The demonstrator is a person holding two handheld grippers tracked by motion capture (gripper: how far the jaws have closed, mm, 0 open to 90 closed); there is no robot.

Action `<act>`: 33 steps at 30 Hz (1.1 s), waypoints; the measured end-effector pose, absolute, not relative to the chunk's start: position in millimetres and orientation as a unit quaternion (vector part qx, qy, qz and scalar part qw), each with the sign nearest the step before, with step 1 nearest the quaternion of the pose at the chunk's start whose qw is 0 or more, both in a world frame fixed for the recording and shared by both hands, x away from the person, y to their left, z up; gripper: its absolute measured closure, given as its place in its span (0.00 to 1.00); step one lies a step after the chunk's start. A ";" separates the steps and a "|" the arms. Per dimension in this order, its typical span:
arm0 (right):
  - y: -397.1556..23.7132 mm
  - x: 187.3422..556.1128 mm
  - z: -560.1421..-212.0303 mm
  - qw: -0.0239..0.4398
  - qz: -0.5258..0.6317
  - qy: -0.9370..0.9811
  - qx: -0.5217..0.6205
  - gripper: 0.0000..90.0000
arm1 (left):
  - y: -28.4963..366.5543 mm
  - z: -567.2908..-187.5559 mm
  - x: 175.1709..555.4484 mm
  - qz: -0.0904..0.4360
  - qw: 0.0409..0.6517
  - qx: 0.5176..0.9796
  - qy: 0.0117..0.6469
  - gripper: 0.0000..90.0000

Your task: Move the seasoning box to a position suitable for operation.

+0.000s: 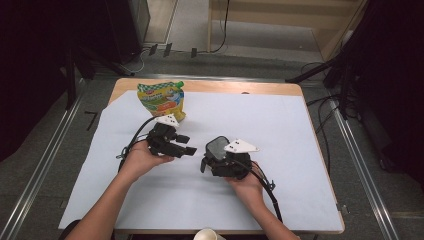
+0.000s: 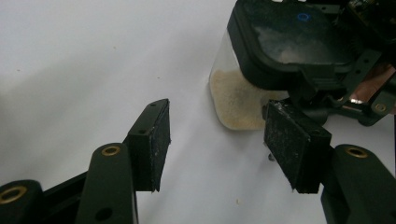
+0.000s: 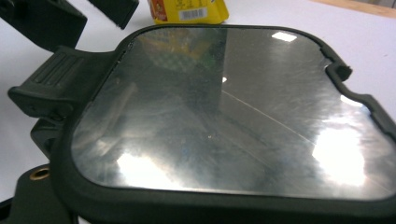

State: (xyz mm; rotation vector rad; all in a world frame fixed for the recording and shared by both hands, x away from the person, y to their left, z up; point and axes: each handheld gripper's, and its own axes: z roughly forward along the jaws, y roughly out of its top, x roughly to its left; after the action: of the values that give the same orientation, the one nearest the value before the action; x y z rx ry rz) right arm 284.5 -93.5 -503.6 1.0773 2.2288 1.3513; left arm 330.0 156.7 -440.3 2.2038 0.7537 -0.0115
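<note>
Scene: two hand-held claws work over a white sheet (image 1: 280, 150) spread on the wooden worktop (image 1: 210, 86), forearms entering from the near edge.
Container: a clear plastic box with a dark snap-on lid (image 1: 218, 148) stands on the sheet near the middle, just in front of the right claw (image 1: 212, 165); the left claw's camera sees it as a see-through tub (image 2: 236, 100) under a black-rimmed lid (image 2: 299, 44).
Contents: pale, sandy granules lie low in the tub, well short of the lid; what they are cannot be told.
Lid: closed as far as can be seen, its glossy panel (image 3: 233, 112) and ribbed latch tab (image 3: 53, 77) close under the right claw's camera.
Left claw (image 2: 217, 140): jaws stand well apart with nothing between the pads, aimed at the tub's side and not yet touching it.
Right claw: right up against the box, apparently around its body; whether the pads press on it cannot be told.
Pouch: a yellow-and-green printed stand-up pouch (image 1: 162, 100) sits upright near the far left of the sheet, well apart from the box.
Risk: the box looks light and sits on a smooth sheet, so a one-sided push could slide or tip it.
Risk: a pull on the latch with the body unsteadied could jerk the lid free and scatter the granules.
</note>
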 end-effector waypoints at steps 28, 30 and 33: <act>-130.8 257.3 -482.6 0.109 0.447 0.813 0.358 0.16 | 150.6 -447.0 333.2 -0.014 0.394 0.873 0.287 0.62; -136.1 254.8 -480.6 0.106 0.447 0.812 0.360 0.18 | 150.0 -448.2 335.2 -0.018 0.393 0.874 0.286 0.68; -149.1 253.7 -479.5 0.097 0.440 0.813 0.367 0.44 | 146.3 -449.6 337.2 -0.022 0.394 0.875 0.281 0.74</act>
State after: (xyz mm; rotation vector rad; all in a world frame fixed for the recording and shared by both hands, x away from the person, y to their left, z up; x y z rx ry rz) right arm 253.7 -149.1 -479.5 1.0882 2.4087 1.3039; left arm 337.2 146.3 -449.6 2.2200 0.7131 -0.0553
